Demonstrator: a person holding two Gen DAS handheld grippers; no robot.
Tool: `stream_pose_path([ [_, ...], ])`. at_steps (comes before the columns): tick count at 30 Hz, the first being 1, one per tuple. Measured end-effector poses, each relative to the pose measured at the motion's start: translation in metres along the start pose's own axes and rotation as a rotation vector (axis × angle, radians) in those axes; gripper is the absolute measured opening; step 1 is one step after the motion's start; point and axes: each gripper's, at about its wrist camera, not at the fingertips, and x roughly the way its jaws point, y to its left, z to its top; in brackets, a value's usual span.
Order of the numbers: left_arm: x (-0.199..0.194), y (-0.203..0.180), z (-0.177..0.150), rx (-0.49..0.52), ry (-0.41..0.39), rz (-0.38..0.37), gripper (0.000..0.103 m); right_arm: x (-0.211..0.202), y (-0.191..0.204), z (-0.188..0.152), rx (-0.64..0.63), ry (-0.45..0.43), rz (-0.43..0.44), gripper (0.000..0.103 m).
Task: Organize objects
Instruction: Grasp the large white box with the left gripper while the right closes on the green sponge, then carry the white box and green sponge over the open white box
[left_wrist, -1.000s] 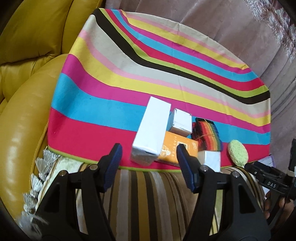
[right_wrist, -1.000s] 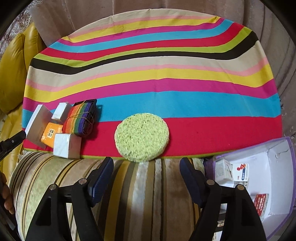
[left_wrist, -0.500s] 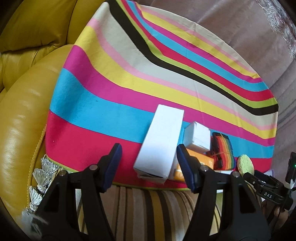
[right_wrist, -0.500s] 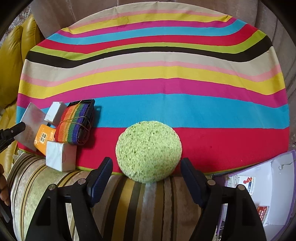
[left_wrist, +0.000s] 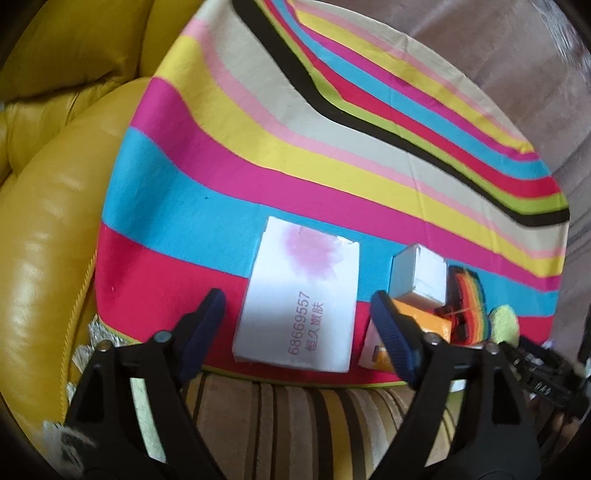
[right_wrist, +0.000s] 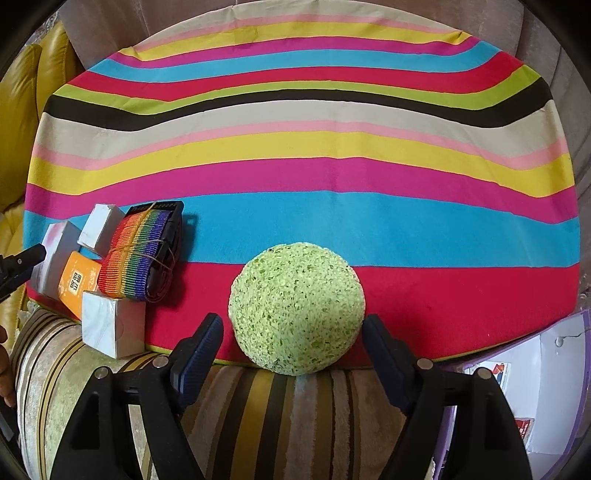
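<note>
Left wrist view: the left tool (left_wrist: 297, 325) has just been opening; the white box (left_wrist: 301, 295) lies between its spread pads, untouched, on the striped cloth (left_wrist: 258, 155).

Right wrist view: the right tool (right_wrist: 293, 354), also just opening, brackets the green sponge (right_wrist: 297, 308) without contact.

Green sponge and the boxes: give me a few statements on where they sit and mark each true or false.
1. The green sponge sits between the open right gripper's fingers. True.
2. The left gripper is clamped shut on the large white box. False: its fingers stand apart from the box sides.
3. The rainbow strap lies right of the sponge. False: it lies left of it.
4. The orange box sits among the white boxes. True.
5. The sponge rests on the striped cloth's black stripe. False: on the red stripe.
</note>
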Motion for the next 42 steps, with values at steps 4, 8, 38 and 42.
stream_pose_path([
  [4,0.008,-0.009,0.0,0.067,0.037,0.026,0.089,0.0,0.001,0.0,-0.001,-0.006,-0.008,0.083],
  [8,0.016,-0.01,0.003,0.082,0.053,0.081,0.088,0.001,0.001,0.001,0.004,-0.005,-0.006,0.084],
  [38,-0.037,-0.051,-0.018,0.166,-0.126,0.098,0.072,-0.011,0.0,0.0,0.002,-0.075,-0.033,0.082],
  [42,-0.048,-0.067,-0.031,0.19,-0.123,0.073,0.072,-0.024,0.002,-0.009,0.007,-0.089,-0.014,0.082],
])
